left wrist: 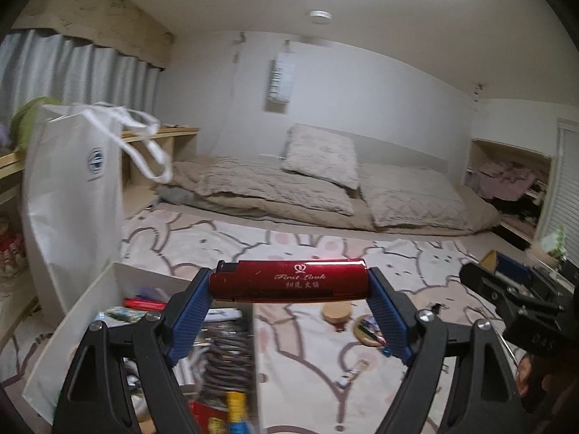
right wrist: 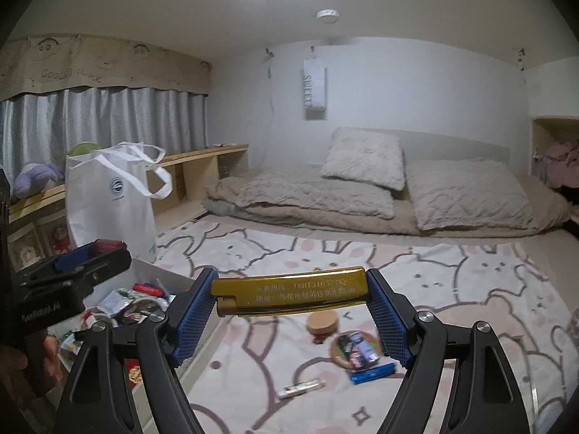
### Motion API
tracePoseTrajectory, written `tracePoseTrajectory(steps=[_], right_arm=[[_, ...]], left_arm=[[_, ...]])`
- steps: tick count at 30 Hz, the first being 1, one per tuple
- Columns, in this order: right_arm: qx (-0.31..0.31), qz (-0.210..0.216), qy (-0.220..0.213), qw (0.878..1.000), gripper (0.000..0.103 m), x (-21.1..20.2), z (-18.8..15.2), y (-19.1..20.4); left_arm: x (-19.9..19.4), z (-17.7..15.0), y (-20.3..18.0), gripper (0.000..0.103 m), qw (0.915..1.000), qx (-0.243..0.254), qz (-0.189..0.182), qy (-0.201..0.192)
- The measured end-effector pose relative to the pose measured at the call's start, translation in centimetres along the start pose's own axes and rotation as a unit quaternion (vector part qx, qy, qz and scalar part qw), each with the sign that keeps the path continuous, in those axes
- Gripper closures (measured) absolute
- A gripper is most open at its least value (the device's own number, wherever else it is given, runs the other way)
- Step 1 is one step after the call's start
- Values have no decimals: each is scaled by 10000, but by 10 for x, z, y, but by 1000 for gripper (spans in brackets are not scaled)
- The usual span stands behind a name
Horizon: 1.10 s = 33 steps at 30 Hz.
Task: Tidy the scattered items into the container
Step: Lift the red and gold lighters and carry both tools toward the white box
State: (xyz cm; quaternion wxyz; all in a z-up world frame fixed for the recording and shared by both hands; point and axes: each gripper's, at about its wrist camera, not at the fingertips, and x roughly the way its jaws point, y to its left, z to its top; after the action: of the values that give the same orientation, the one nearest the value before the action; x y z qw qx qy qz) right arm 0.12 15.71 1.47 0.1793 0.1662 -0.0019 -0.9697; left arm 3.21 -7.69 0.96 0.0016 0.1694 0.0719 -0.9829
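My left gripper (left wrist: 289, 278) is shut on a glossy red lighter (left wrist: 307, 284), gripped end to end between the blue pads. It hangs over the right wall of the white box (left wrist: 83, 311), which holds several small items. My right gripper (right wrist: 291, 289) is shut on a gold lighter (right wrist: 289, 294) in the same way, above the bunny-print sheet (right wrist: 452, 278) just right of the white box (right wrist: 163, 271). On the sheet lie a cork disc (right wrist: 322, 323), a round coaster (right wrist: 356, 352), a blue lighter (right wrist: 372, 372) and a small tube (right wrist: 300, 387).
A white tote bag (right wrist: 108, 199) stands upright behind the box, against a low wooden shelf (right wrist: 202, 155) with plush toys. Folded beige bedding and pillows (right wrist: 365, 159) lie at the far end. A hand holds each gripper's handle.
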Motion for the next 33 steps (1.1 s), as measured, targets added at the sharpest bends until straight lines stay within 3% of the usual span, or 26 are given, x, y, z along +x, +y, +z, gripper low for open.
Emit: tracePoseTrajectory(steps=[7, 18, 27, 33], right_arm=[[-163, 365, 252, 9989, 22, 25, -6, 33], [-1324, 921, 572, 9852, 22, 48, -15, 100], [-2227, 1405, 859, 9609, 22, 64, -27, 155], [-3079, 1569, 1355, 9286, 22, 83, -47, 187]], left_arm=[[-5, -3, 42, 20, 9990, -261, 353, 21], [-16, -7, 106, 20, 9936, -960, 590, -21], [-20, -11, 132, 20, 9895, -1238, 743, -16], [-16, -14, 137, 20, 9889, -1278, 751, 71]])
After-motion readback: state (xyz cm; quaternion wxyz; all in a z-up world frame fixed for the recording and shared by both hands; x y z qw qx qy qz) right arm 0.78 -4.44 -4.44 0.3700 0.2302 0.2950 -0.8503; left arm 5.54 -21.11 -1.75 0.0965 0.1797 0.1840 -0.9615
